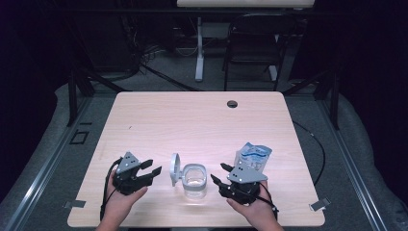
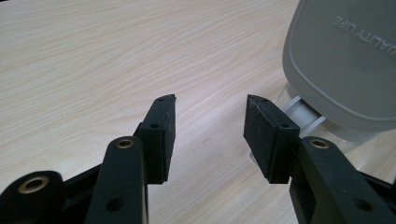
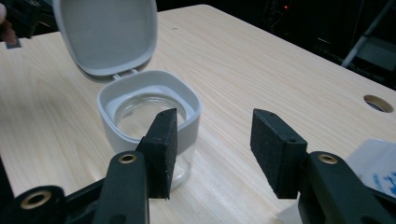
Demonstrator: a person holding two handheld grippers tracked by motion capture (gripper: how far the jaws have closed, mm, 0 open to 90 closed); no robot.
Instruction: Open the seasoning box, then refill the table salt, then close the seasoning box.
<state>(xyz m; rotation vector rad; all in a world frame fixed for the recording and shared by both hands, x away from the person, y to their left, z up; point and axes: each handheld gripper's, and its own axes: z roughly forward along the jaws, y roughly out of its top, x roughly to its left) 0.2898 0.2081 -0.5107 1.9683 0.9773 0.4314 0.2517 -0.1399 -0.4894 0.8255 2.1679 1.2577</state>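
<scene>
A clear jar with a grey collar (image 1: 195, 182) (image 3: 148, 112) stands near the table's front edge, its hinged grey lid (image 1: 174, 168) (image 2: 343, 60) (image 3: 109, 32) flipped up on the left side. The jar looks empty inside. My left gripper (image 1: 151, 170) (image 2: 210, 133) rests left of the lid, open, nothing between its pads. My right gripper (image 1: 220, 174) (image 3: 212, 149) sits right of the jar, open and empty, pointing toward it. A blue-and-white pouch (image 1: 253, 157) (image 3: 378, 165) lies just behind the right gripper.
The light wooden table (image 1: 202, 120) has a round cable hole (image 1: 232, 104) (image 3: 379, 103) near its far edge. A dark chair (image 1: 255, 43) and a table leg (image 1: 199, 48) stand on the floor beyond the table.
</scene>
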